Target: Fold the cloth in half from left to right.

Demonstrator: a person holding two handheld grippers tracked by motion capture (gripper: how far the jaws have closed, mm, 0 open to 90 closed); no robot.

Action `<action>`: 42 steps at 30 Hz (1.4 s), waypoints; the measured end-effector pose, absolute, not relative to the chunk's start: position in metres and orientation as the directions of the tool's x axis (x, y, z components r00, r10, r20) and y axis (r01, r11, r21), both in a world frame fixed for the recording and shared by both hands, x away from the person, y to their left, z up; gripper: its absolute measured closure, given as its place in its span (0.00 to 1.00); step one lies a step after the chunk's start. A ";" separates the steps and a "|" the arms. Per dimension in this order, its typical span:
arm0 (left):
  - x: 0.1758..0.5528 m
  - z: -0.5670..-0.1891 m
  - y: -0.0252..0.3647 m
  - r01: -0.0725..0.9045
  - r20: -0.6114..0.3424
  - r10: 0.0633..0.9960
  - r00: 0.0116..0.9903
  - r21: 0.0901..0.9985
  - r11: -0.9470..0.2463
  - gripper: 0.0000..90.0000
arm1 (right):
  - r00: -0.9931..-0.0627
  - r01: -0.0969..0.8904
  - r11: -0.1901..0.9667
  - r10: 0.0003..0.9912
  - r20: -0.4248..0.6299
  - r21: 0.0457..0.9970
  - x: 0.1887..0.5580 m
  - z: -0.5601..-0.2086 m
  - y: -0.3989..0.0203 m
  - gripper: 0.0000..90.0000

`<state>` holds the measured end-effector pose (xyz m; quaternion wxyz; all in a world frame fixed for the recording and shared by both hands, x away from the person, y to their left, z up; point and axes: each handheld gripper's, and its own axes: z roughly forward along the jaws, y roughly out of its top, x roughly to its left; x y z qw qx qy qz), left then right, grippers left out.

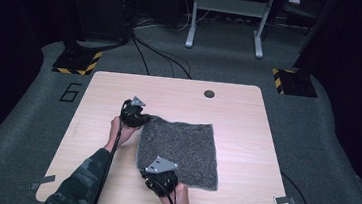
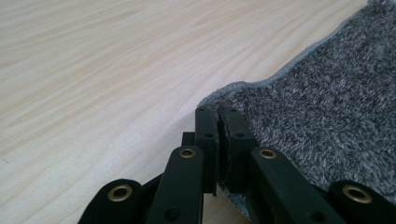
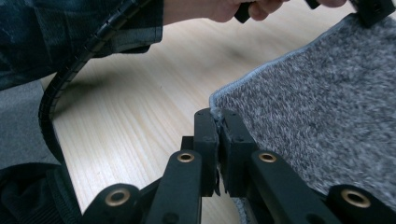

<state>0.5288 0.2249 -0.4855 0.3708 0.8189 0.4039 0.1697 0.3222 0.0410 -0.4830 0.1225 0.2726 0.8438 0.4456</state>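
Jaws of my right gripper (image 1: 156, 176) are clamped on the near-left corner of the grey cloth (image 1: 179, 149), at about six o'clock on the wooden table (image 1: 248, 113). Farther off, near ten o'clock, my left gripper (image 1: 139, 119) has pinched the cloth's far-left corner, the rest lying flat mid-table.

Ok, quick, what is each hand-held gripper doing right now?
Left hand-held gripper: closed on a corner of the grey towel.
Right hand-held gripper: closed on another corner of the grey towel.
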 end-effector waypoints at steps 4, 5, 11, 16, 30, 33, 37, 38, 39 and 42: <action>0.530 -0.477 0.226 0.533 -0.014 0.790 0.612 0.746 -0.399 0.96 | -0.821 0.340 0.443 0.570 0.033 0.830 0.321 -0.476 0.041 0.96; 0.531 -0.475 0.225 0.533 -0.018 0.793 0.608 0.750 -0.392 0.96 | -0.819 0.342 0.436 0.573 0.037 0.833 0.321 -0.475 0.041 0.96; 0.533 -0.460 0.227 0.522 0.023 0.794 0.607 0.741 -0.421 0.96 | -0.825 0.317 0.419 0.565 0.029 0.851 0.320 -0.465 0.042 0.96; 0.534 -0.441 0.229 0.517 0.048 0.802 0.596 0.741 -0.428 0.96 | -0.837 0.265 0.401 0.548 0.002 0.877 0.316 -0.448 0.050 0.96; 0.537 -0.406 0.218 0.488 0.104 0.789 0.605 0.735 -0.471 0.96 | -0.822 0.233 0.350 0.569 -0.008 0.907 0.310 -0.427 0.040 0.96; 0.539 -0.409 0.202 0.482 0.103 0.779 0.619 0.733 -0.480 0.96 | -0.813 0.252 0.359 0.583 -0.005 0.898 0.308 -0.431 0.033 0.96; 0.540 -0.415 0.182 0.467 0.109 0.758 0.643 0.729 -0.501 0.96 | -0.801 0.272 0.354 0.598 0.007 0.895 0.305 -0.436 0.021 0.96; 0.541 -0.416 0.178 0.468 0.106 0.756 0.646 0.727 -0.502 0.96 | -0.795 0.279 0.350 0.607 0.011 0.894 0.304 -0.437 0.020 0.96; 0.542 -0.417 0.175 0.466 0.107 0.751 0.652 0.724 -0.508 0.96 | -0.792 0.279 0.351 0.610 0.007 0.894 0.304 -0.439 0.016 0.96; 0.543 -0.420 0.163 0.467 0.106 0.741 0.663 0.715 -0.520 0.96 | -0.783 0.298 0.356 0.623 0.013 0.886 0.303 -0.444 0.008 0.96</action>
